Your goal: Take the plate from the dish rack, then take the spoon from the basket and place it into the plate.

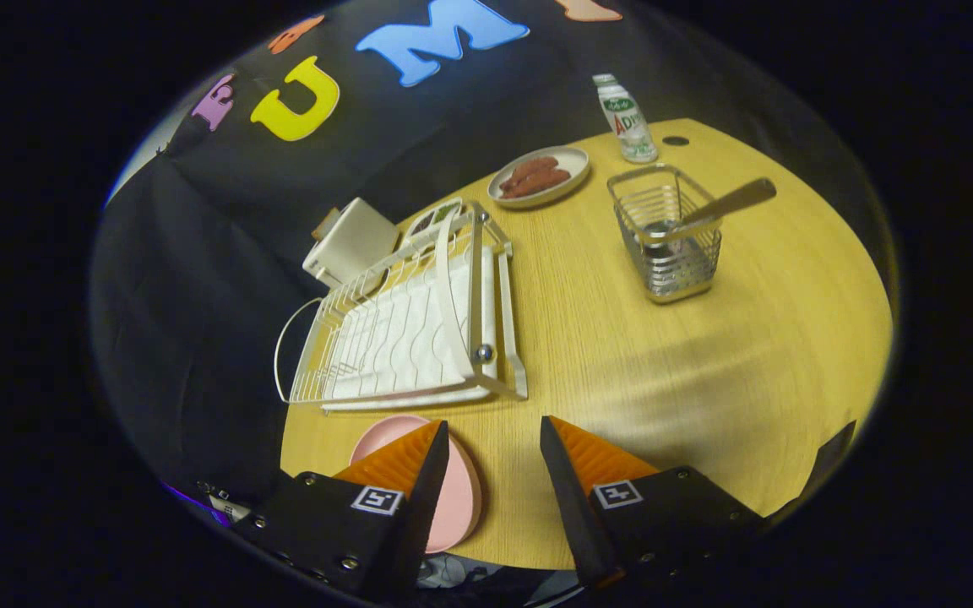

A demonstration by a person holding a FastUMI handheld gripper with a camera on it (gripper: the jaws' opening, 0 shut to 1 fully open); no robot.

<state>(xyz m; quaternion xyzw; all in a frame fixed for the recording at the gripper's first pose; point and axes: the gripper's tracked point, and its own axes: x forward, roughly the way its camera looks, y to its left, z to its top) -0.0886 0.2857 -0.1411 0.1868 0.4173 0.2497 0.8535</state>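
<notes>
A pink plate [457, 498] lies flat on the wooden table [706, 371], near its front edge, partly under my left finger [406, 460]. My gripper [495, 439] hangs above the table, open, nothing between its fingers. Just beyond the fingers stands the white wire dish rack [406, 325], with no plate in it. Farther off to the right is the metal wire basket [671, 245], and the spoon [719, 207] leans in it with its handle pointing out to the right.
Beyond the rack is a white plate of sausages [539, 176] and a small drink bottle [628, 118]. A white box [351, 241] sits behind the rack near the booth wall. A small hole [675, 141] marks the table by the bottle.
</notes>
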